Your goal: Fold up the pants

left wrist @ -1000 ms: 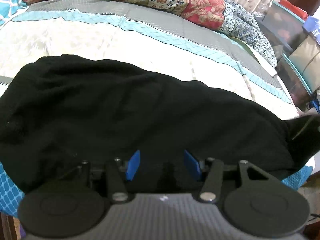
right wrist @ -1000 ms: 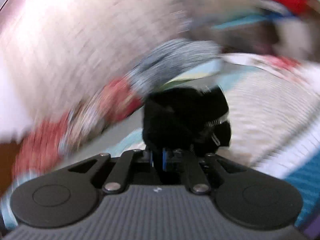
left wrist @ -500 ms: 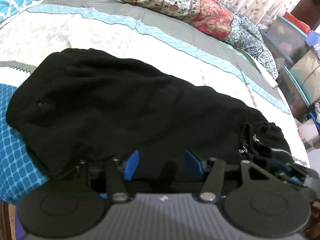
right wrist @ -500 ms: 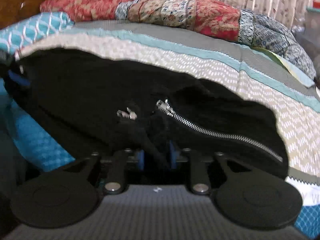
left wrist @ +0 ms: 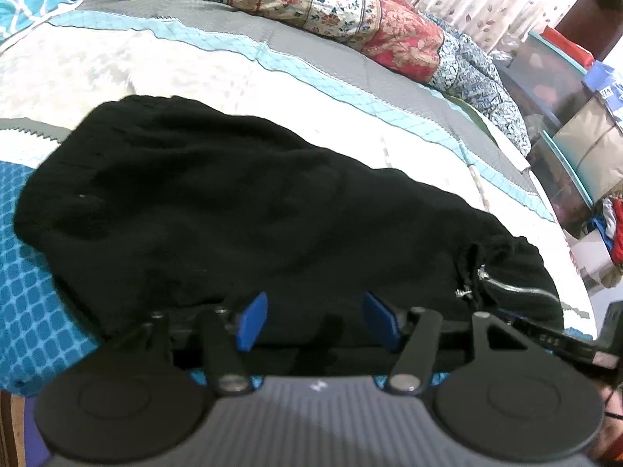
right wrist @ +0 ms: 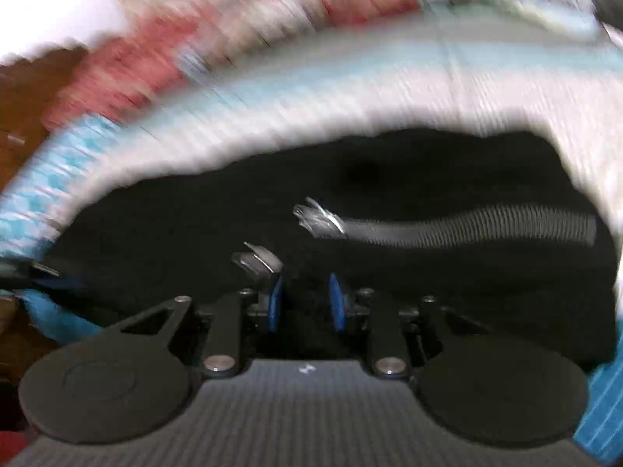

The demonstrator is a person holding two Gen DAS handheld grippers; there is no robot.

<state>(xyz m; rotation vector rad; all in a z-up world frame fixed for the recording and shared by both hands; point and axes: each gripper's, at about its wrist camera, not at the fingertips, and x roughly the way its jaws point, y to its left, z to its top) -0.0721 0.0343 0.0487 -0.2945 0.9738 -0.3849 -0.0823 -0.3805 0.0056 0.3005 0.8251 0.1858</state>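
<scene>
The black pants (left wrist: 241,210) lie in a folded heap across the bed, with a silver zipper (left wrist: 514,286) at their right end. My left gripper (left wrist: 317,321) is open and empty, its blue pads just above the pants' near edge. In the right wrist view, which is blurred, the pants (right wrist: 389,264) fill the middle and the zipper (right wrist: 467,229) runs to the right. My right gripper (right wrist: 305,299) is open over the black cloth beside the zipper pull, holding nothing. The right gripper's body also shows at the lower right of the left wrist view (left wrist: 576,346).
The bed has a white, grey and teal bedspread (left wrist: 233,66). A rolled patchwork quilt (left wrist: 331,4) lies along the far side. Plastic storage boxes (left wrist: 564,116) and clothes stand past the bed's right edge. A blue checked sheet (left wrist: 35,311) shows at the near left.
My right gripper has opened and let go of the zipper end of the pants, which now lie on the bed. My left gripper has stayed open and shifted slightly.
</scene>
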